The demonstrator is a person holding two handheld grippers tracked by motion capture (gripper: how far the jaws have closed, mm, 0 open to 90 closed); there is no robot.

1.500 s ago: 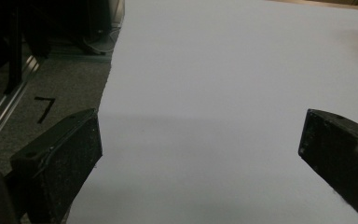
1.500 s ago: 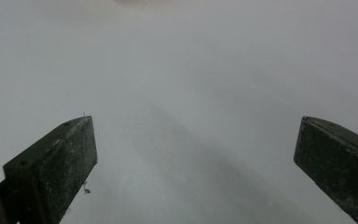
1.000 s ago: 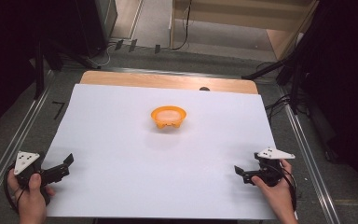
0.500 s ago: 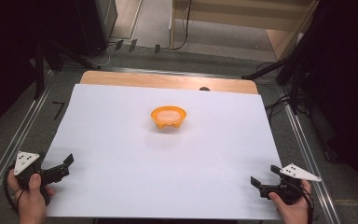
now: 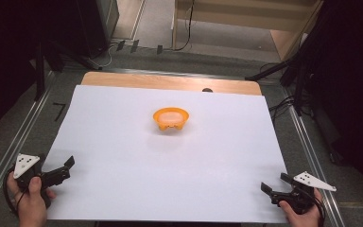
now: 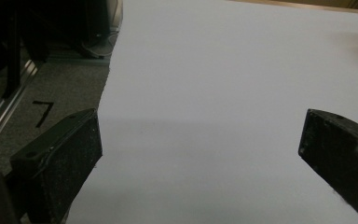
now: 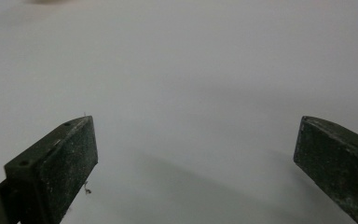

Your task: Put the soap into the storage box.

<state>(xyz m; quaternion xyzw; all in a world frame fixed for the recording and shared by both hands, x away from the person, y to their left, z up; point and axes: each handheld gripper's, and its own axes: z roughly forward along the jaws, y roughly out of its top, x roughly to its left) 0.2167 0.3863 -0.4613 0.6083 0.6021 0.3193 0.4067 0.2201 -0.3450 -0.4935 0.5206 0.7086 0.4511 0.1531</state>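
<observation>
Nothing begun, I'd say: bowl (image 5: pixel 170 118) untouched, both grippers, left (image 5: pixel 61 170) and right (image 5: pixel 275 185), wide and empty, well short of it

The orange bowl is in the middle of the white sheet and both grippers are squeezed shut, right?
Not quite. The orange bowl does sit mid-sheet on the white sheet, but the left gripper and right gripper are both open; each gripper view shows its jaws wide apart.
</observation>
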